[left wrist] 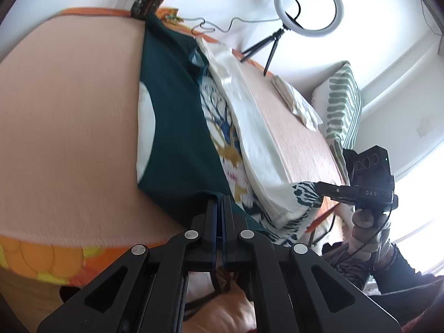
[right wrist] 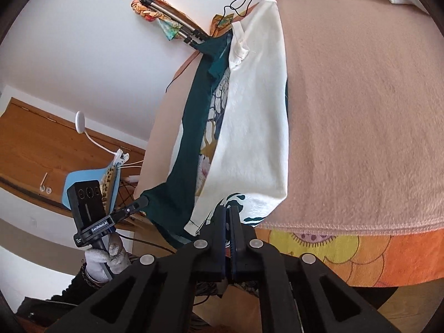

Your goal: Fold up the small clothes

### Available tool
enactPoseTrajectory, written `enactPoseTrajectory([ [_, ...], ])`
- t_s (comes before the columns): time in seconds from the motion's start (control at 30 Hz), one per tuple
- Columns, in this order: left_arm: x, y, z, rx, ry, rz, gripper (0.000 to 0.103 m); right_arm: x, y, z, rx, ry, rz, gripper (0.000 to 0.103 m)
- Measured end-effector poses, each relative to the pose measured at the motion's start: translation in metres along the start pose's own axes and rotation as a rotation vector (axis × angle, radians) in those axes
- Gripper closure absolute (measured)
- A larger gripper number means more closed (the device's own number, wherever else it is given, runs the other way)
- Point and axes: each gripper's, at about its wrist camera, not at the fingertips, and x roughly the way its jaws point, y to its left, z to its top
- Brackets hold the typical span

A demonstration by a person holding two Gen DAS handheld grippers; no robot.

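The left tongs (left wrist: 219,202) are seen clenched on the dark green hem corner of a small garment (left wrist: 177,127), no gap being left between the fingers. The right tongs (right wrist: 226,213) are likewise clamped fast, on the cream, patterned corner of the same garment (right wrist: 249,138). The garment is held by its near edge between the two tongs and is spread on a pink blanket (left wrist: 69,111) covering the bed. Its long axis is run straight away from the tongs toward the far wall, the green side lying to the left and the cream side to the right. Beyond it, to the right, a ring light (left wrist: 308,5) is stood on a tripod.
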Motion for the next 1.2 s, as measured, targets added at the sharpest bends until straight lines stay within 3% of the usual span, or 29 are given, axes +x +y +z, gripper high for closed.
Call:
enactPoseTrajectory([
  [0.23,0.007,0.006,0.051,-0.006,-0.089,0.022,0.102,0.001,0.003,0.059,-0.004,-0.098,-0.019,0.103],
  [0.53,0.054,0.036,0.103,-0.038,-0.082,0.101,0.102,0.047,-0.020,0.127,0.049,-0.112,-0.097,0.103],
  [0.63,0.065,0.047,0.107,-0.070,-0.069,0.118,0.102,0.059,-0.029,0.134,0.069,-0.076,-0.100,0.098],
  [0.67,0.066,0.050,0.108,-0.086,-0.061,0.127,0.098,0.060,-0.031,0.136,0.071,-0.067,-0.096,0.096],
  [0.77,0.062,0.057,0.111,-0.124,-0.042,0.117,0.090,0.049,-0.031,0.135,0.048,-0.105,-0.095,0.063],
  [0.87,0.042,0.058,0.108,-0.089,-0.100,0.131,0.080,0.035,-0.025,0.130,-0.039,-0.135,-0.131,0.063],
  [0.97,0.034,0.056,0.102,-0.010,-0.111,0.180,0.079,0.035,-0.021,0.122,-0.106,-0.125,-0.176,0.063],
  [1.2,0.060,0.079,0.093,-0.032,-0.013,0.205,0.079,0.063,-0.032,0.108,-0.146,-0.038,-0.260,0.069],
])
